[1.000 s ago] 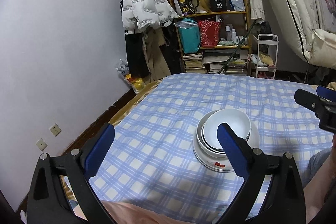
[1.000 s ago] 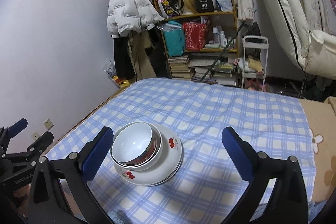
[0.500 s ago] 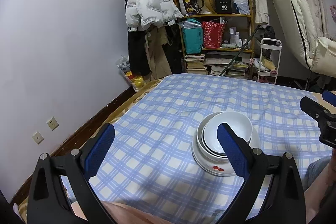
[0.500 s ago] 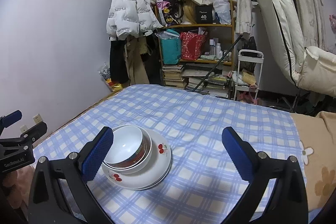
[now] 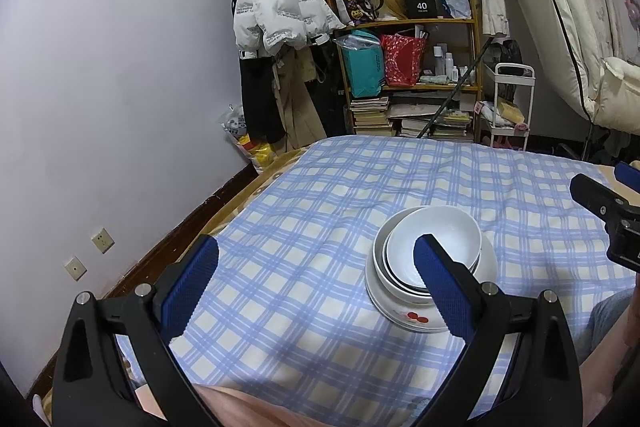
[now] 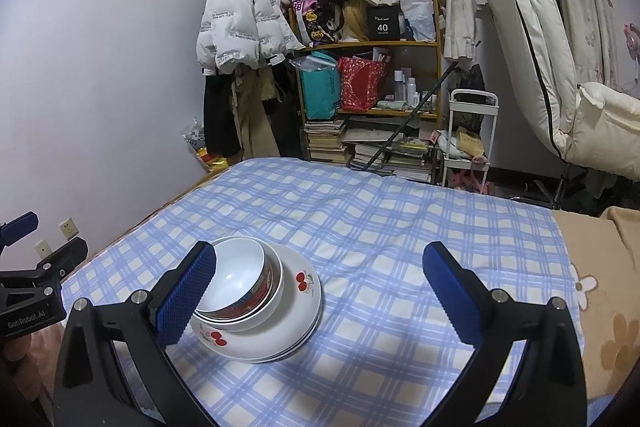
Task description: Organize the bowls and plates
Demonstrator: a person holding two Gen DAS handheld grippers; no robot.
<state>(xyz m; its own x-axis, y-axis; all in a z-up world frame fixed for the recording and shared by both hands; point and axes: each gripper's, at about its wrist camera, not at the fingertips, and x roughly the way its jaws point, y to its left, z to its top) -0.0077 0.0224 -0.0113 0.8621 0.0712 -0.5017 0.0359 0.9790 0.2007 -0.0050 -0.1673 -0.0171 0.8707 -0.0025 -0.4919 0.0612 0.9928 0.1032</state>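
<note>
A stack of dishes stands on the blue checked cloth: white bowls (image 5: 434,243) nested on white plates with red cherry prints (image 5: 404,311). In the right wrist view the top bowl (image 6: 236,275) has a red band and sits on the plates (image 6: 296,307). My left gripper (image 5: 316,267) is open and empty, held above and left of the stack. My right gripper (image 6: 320,275) is open and empty, held above the stack's right side. Each gripper shows at the edge of the other's view.
The checked cloth (image 6: 380,227) covers a bed; a beige blanket (image 6: 600,267) lies at its right. A cluttered wooden shelf (image 6: 372,99), a hanging white jacket (image 6: 240,23) and a small white cart (image 6: 472,135) stand beyond. A wall (image 5: 100,87) runs along the left.
Both grippers have risen and drawn back a little from the stack, still open. The dishes have not moved.
</note>
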